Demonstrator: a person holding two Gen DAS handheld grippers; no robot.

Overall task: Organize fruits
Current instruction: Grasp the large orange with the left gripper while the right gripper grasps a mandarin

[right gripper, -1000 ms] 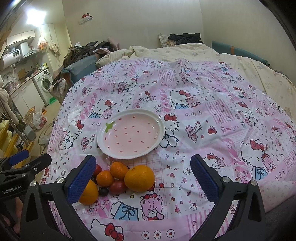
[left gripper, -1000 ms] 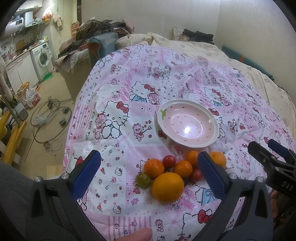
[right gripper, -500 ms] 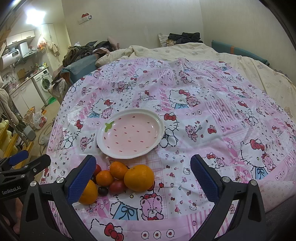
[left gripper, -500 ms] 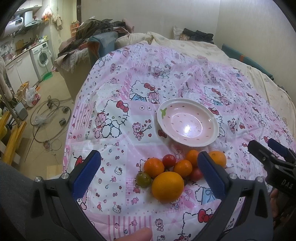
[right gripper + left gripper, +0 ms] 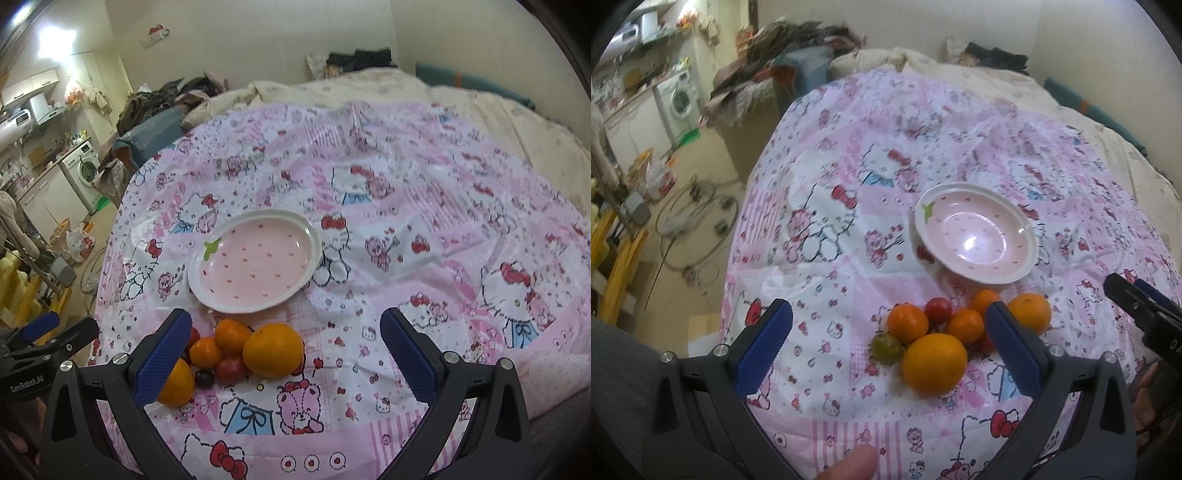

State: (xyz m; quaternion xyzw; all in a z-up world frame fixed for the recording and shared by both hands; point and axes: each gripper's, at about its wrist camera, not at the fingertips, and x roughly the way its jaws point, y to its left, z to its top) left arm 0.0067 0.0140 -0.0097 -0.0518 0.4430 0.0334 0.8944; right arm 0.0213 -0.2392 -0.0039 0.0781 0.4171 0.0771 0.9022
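A heap of fruit lies on the pink cartoon cloth: a large orange (image 5: 933, 363) (image 5: 272, 349), several small oranges (image 5: 908, 322) (image 5: 232, 335), red tomatoes (image 5: 938, 309) (image 5: 231, 368), a green tomato (image 5: 886, 348) and a dark plum (image 5: 204, 378). An empty pink strawberry plate (image 5: 975, 243) (image 5: 255, 260) sits just behind them. My left gripper (image 5: 892, 349) is open above the heap's near side. My right gripper (image 5: 288, 354) is open, with the heap by its left finger. Both hold nothing.
The cloth covers a bed (image 5: 424, 177) with free surface to the right and back. The bed's left edge drops to a floor with cables (image 5: 698, 221). Clothes are piled at the back (image 5: 798, 40). The other gripper shows at each view's side (image 5: 1145, 314) (image 5: 40, 339).
Both views shifted slightly closer to the fruit and plate; the left view is blurred by motion. Both grippers stay open and empty.
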